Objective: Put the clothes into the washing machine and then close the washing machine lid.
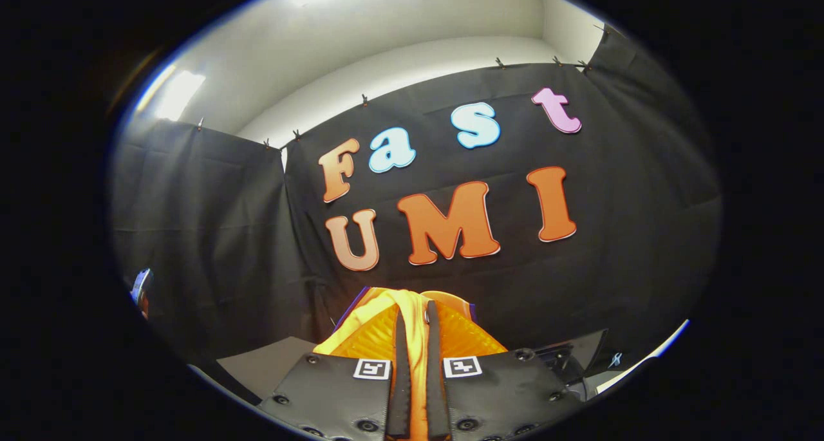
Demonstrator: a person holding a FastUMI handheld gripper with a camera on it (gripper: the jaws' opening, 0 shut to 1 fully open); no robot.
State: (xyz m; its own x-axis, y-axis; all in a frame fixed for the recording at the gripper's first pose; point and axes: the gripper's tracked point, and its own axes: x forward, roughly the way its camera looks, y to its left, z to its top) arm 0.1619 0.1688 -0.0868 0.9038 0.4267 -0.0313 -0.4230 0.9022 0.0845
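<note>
My gripper (415,315) is shut on a yellow-orange garment (380,335), raised up in front of the booth's black cloth wall. A strip of the cloth is pinched between the two fingers, and the rest bunches and drapes on both sides of them. A thin purple trim (351,309) shows along the garment's upper left edge. The fabric hides what lies straight below the fingertips.
A pale grey surface (270,364) lies low to the left of the fingers. A dark object with a white edge (579,357) sits low to the right. A small blue and white thing (140,286) shows far off to the left.
</note>
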